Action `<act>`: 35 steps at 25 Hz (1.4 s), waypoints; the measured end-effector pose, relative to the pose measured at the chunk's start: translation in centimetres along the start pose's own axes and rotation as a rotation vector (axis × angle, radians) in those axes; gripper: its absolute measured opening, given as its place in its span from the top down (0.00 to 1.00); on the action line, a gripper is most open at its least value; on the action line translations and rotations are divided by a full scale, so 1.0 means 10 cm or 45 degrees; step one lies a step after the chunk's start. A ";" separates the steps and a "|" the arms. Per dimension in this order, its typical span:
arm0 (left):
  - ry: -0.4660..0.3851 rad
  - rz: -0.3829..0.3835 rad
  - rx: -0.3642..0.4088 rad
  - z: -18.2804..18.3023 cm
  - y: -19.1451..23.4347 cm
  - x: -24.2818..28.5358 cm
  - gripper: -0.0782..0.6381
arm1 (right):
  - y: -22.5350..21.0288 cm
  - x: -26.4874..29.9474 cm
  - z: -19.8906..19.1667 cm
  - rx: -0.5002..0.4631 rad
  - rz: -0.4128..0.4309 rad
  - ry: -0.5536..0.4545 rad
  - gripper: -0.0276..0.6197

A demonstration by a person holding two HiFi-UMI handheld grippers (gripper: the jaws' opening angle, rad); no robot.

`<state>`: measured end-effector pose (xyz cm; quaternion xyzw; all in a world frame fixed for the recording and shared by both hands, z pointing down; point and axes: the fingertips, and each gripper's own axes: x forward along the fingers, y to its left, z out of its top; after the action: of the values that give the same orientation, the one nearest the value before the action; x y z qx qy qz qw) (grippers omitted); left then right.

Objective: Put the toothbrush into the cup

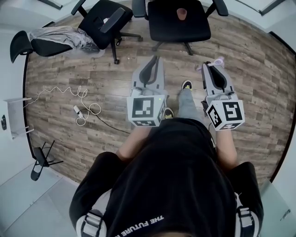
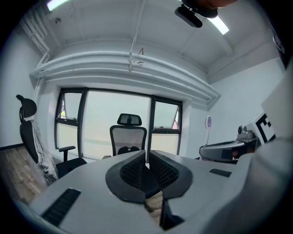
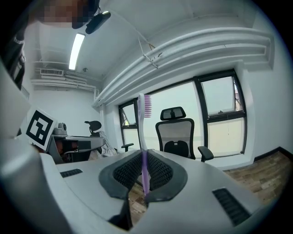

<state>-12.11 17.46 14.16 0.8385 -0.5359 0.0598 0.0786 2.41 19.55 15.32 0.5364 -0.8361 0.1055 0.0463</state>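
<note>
Right hand-held gripper [image 3: 144, 170] clamped on a slim purple-and-white plastic toothbrush [image 3: 142, 119] standing upright, bristles at top, left hand-held gripper [image 2: 147, 170] pressed together, empty, small pink cup [image 1: 181, 13] well ahead on a black office chair [image 1: 166, 22]

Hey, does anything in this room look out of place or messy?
Yes. The cup sits on an office chair seat rather than a table, a white cable lies in loose tangles across the wood floor, and a grey garment is slumped over another chair at the left.
</note>
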 end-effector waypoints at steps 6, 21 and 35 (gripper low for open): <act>0.020 0.011 0.017 0.16 -0.04 0.89 0.83 | -0.71 0.54 0.20 0.008 0.017 -0.003 0.89; 0.106 0.071 0.053 0.22 -0.24 2.21 0.83 | -1.85 1.36 0.39 0.064 0.112 -0.027 0.89; 0.112 0.078 0.053 0.25 -0.06 2.63 0.83 | -2.02 1.82 0.42 0.062 0.153 -0.027 0.89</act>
<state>-0.48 -6.18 16.52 0.8197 -0.5560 0.1103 0.0827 13.21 -5.69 17.29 0.4874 -0.8643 0.1227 0.0179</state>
